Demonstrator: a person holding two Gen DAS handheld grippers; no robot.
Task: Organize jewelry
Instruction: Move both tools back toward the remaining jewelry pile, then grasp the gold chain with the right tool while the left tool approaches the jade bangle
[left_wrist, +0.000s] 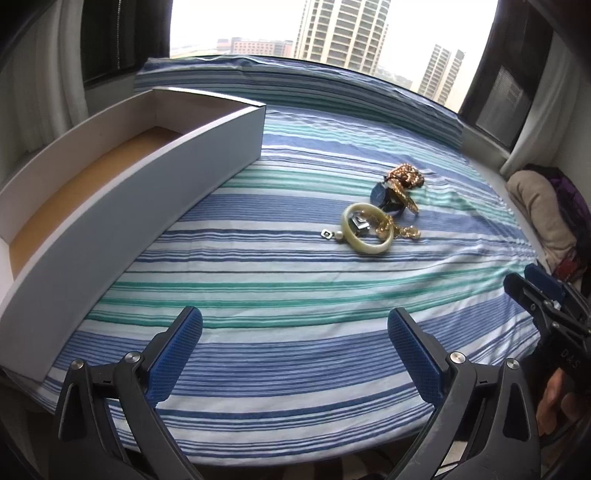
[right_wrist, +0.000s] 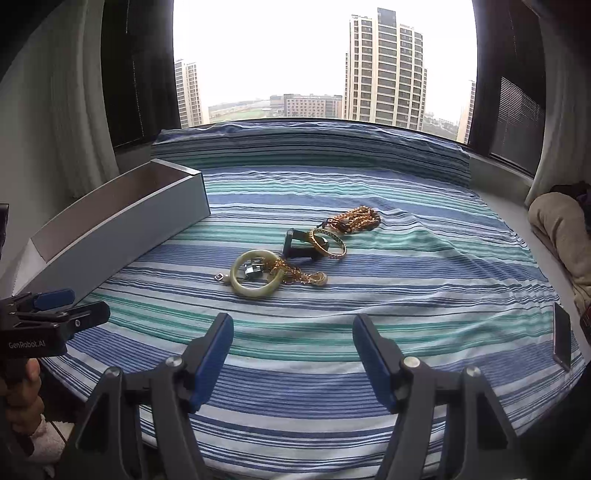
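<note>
The jewelry lies in a loose cluster on a striped blue, teal and white bed cover, roughly at its middle. Nearest the cameras is a pale green bangle lying flat, with a small silver and dark piece inside its ring and a gold chain draped over its right side and trailing onto the cover. Just left of the bangle sit a pearl and a small square silver charm. Behind it stands a dark blue band-like piece with a gold bangle leaning against it. Farther back is a heap of gold chains and brown beads.

To the left of the cluster, well apart from it, a long white box rests on the cover with its top open. Its brown floor is bare where it shows; the right wrist view sees only its walls.

The left tongs hang above the near edge of the cover, fingers spread wide and holding nothing. The right tongs are likewise spread apart with nothing between them, pointing toward the bangle. Each appears at the edge of the other's view.

Beyond the bed is a wide window showing tall buildings, and folded beige fabric lies at the right.
</note>
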